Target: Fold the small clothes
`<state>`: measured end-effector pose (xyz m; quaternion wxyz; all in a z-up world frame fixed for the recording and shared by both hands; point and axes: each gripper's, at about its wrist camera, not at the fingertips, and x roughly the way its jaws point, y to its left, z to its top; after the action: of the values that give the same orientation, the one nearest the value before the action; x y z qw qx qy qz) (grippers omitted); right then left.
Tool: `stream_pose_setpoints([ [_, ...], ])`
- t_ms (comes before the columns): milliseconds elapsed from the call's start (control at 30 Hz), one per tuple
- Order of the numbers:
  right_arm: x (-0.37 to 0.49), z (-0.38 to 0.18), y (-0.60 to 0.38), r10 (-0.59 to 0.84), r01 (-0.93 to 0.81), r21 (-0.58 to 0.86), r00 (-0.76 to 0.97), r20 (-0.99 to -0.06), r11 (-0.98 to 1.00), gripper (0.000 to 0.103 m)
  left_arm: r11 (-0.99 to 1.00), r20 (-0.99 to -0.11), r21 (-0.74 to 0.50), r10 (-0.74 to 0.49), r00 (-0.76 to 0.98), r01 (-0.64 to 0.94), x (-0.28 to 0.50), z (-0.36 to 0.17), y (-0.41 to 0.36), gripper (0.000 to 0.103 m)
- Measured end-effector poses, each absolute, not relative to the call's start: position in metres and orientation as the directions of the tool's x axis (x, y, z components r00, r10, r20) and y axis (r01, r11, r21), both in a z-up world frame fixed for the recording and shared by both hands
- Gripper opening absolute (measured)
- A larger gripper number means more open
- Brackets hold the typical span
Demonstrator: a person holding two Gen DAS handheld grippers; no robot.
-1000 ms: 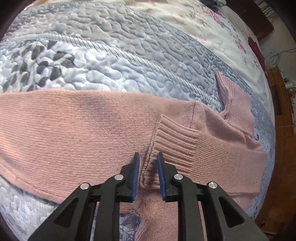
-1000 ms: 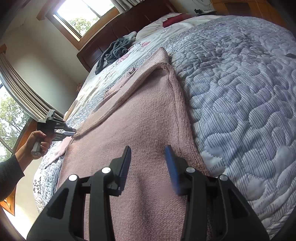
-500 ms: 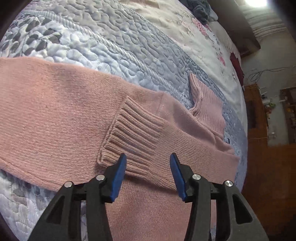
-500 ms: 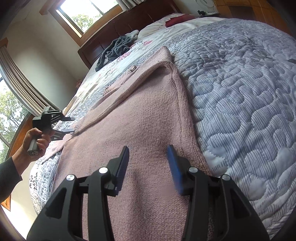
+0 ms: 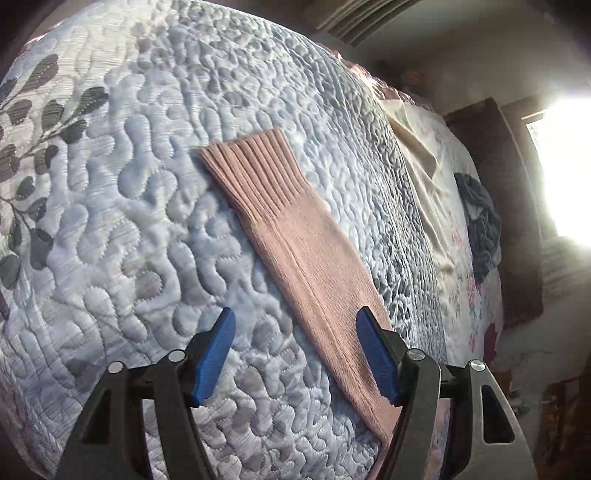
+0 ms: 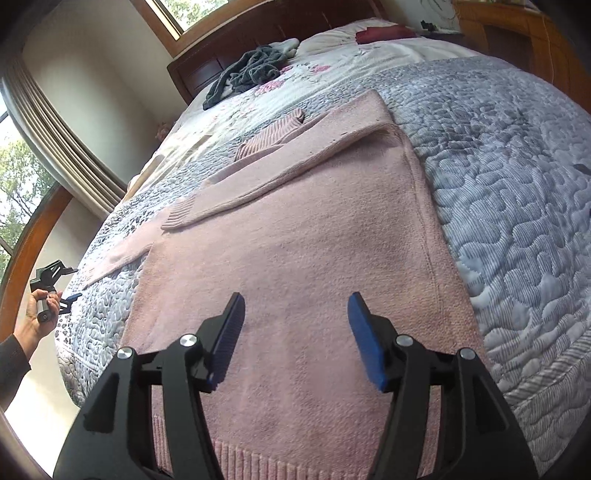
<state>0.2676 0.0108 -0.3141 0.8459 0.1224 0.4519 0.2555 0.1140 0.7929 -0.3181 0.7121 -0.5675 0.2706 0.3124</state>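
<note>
Left gripper (image 5: 297, 354): blue pads (image 5: 216, 349) spread wide, nothing between, poised over quilt (image 5: 122, 221) beside outstretched pink sleeve (image 5: 295, 240), ribbed cuff pointing away. Right gripper (image 6: 295, 338): pads (image 6: 362, 336) likewise apart, empty, above body of pink sweater (image 6: 295, 240) spread flat on quilt, other sleeve folded across chest. Grey garment (image 6: 247, 72) heaped near headboard (image 6: 258, 27), well beyond sweater.

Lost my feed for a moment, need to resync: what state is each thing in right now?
Left tool: open, empty, hovering over the unfolded sleeve.
Right tool: open, empty, above the sweater body.
Pink sweater: lying flat on the quilt, not yet folded up.
Folded sleeve: laid across the sweater's body.
Unfolded sleeve: stretched out flat on the quilt.
Grey garment: crumpled near the headboard.
</note>
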Motion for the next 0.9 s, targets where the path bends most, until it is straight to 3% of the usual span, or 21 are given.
stream_pose_setpoints([
  [167,0.261,-0.299,0.044,0.551,-0.35,0.43,0.442,-0.708,0.832,0.059,0.08,-0.692,-0.702,0.157,0.705,-0.707,0.107,-0.337,0.841,0.069],
  [433,0.253,-0.287,0.097,0.564,-0.439,0.389,0.404,-0.72,0.81,0.059,0.053,-0.702,-0.692,0.181,0.688,-0.72,0.119,-0.358,0.873,0.069],
  [467,0.252,-0.286,0.1,0.565,-0.443,0.387,0.402,-0.72,0.808,0.059,0.072,-0.708,-0.682,0.183,0.682,-0.728,0.122,-0.355,0.875,0.062],
  [500,0.251,-0.284,0.101,0.566,-0.448,0.385,0.399,-0.721,0.807,0.059,0.085,-0.715,-0.675,0.168,0.679,-0.733,0.126,-0.355,0.877,0.039],
  [533,0.251,-0.284,0.103,0.565,-0.451,0.382,0.398,-0.723,0.807,0.059,0.093,-0.721,-0.671,0.15,0.677,-0.736,0.128,-0.355,0.88,0.026],
  [567,0.249,-0.282,0.103,0.564,-0.454,0.379,0.397,-0.724,0.806,0.059,0.103,-0.728,-0.661,0.153,0.668,-0.744,0.13,-0.353,0.88,0.023],
  [633,0.247,-0.28,0.103,0.562,-0.454,0.376,0.399,-0.725,0.807,0.059,0.128,-0.72,-0.66,0.173,0.672,-0.74,0.131,-0.341,0.88,0.007],
  [900,0.25,-0.269,0.1,0.538,-0.422,0.374,0.395,-0.745,0.826,0.059,0.449,-0.597,-0.674,0.136,0.791,-0.586,0.196,-0.232,0.801,0.005],
])
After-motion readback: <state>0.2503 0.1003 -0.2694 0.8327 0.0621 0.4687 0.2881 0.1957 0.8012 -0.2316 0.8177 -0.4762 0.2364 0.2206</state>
